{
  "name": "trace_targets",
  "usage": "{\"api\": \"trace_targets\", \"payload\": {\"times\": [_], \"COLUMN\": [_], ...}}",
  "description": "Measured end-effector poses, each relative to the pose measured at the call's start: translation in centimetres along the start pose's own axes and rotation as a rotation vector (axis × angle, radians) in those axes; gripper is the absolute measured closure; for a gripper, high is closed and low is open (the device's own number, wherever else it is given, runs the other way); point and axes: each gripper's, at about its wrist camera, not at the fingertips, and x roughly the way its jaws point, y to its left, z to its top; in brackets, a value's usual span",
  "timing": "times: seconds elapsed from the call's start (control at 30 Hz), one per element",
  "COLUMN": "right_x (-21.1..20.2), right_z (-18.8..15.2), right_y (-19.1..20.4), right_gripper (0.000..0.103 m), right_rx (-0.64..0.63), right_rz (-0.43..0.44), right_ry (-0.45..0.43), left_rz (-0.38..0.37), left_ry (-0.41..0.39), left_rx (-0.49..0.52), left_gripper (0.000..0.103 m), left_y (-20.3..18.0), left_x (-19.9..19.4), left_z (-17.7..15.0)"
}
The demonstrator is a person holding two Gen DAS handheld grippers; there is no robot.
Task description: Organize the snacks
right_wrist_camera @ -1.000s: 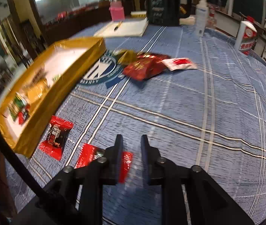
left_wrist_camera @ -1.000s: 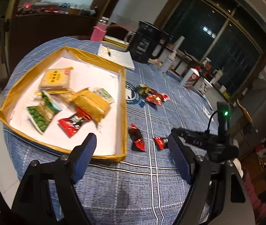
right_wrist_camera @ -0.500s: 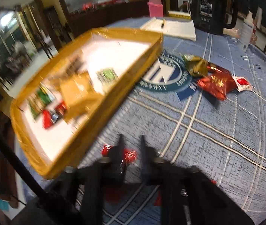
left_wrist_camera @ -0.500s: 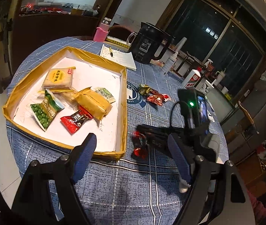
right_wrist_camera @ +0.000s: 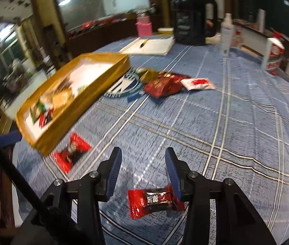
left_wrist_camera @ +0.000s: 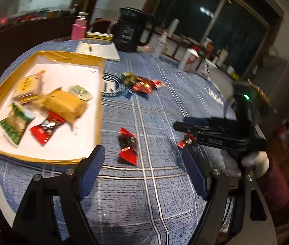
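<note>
Both grippers, left (left_wrist_camera: 142, 169) and right (right_wrist_camera: 143, 166), gape empty; kettle (right_wrist_camera: 191, 20), notebook (right_wrist_camera: 150, 46) beyond tray (right_wrist_camera: 95, 85).

Tablecloth (right_wrist_camera: 215, 122): woven cloth, matt, blue plaid. Tray (left_wrist_camera: 42, 55): glossy gold-foil rim, matt white paper floor. Candy wrapper (right_wrist_camera: 154, 201): shiny red plastic film, crinkled. Kettle (right_wrist_camera: 191, 18): glossy black plastic. Gripper fingers (right_wrist_camera: 114, 168): matt black plastic, ribbed blue pads.
</note>
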Motion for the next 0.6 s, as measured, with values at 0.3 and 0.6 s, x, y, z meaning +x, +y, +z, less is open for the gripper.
{"api": "trace_targets", "payload": {"times": [0.3, 0.6], "right_x": [-2.9, -3.3], "right_z": [-3.0, -5.9], "right_y": [-2.3, -3.1], "right_gripper": [0.058, 0.058], "right_rx": [0.126, 0.239], "right_rz": [-0.102, 0.005], "right_ry": [-0.067, -0.008], "left_rz": [0.029, 0.216], "left_ry": [0.112, 0.182], "left_rx": [0.132, 0.171], "left_gripper": [0.035, 0.042], "left_y": [-2.1, -2.1], "left_x": [4.2, 8.7], "left_z": [0.5, 1.3]}}
